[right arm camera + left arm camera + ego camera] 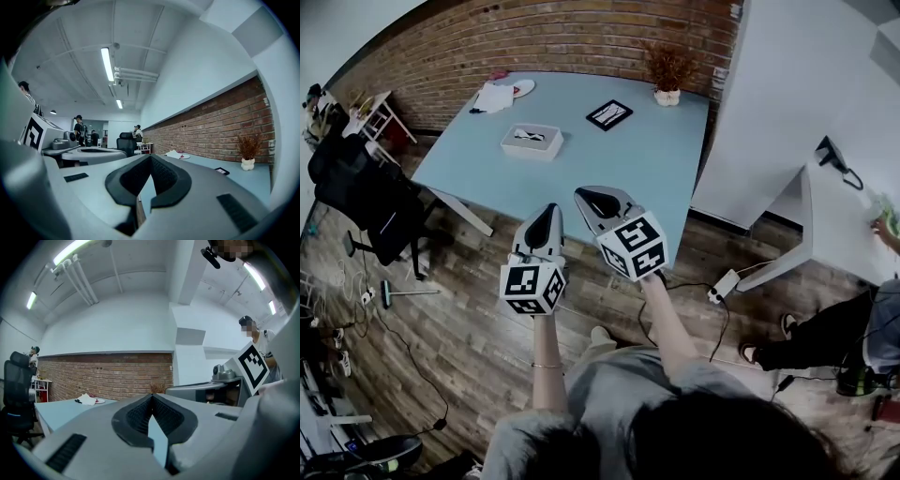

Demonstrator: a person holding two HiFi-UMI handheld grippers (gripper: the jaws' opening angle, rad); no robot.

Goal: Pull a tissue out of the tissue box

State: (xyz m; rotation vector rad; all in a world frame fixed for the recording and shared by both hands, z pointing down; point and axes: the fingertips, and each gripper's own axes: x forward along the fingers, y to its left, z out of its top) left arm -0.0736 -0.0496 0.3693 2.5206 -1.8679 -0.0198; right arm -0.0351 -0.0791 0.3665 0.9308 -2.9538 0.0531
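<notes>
The left gripper [547, 212] and the right gripper [590, 199], both with jaws clenched on nothing, hang side by side near the edge of the blue table [628, 164], where the tissue box [532, 141] lies well ahead, with a dark frame [609, 114], a potted plant [667, 80] and papers [494, 97] beyond it.

tissue box [532, 141] on table [623, 173], ctr-L | plant [667, 77] far-R corner | papers [493, 97] far-L

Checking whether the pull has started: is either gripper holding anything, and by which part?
Nothing is held. The left gripper and right gripper are both shut and empty; the tissue box sits apart on the table.
</notes>
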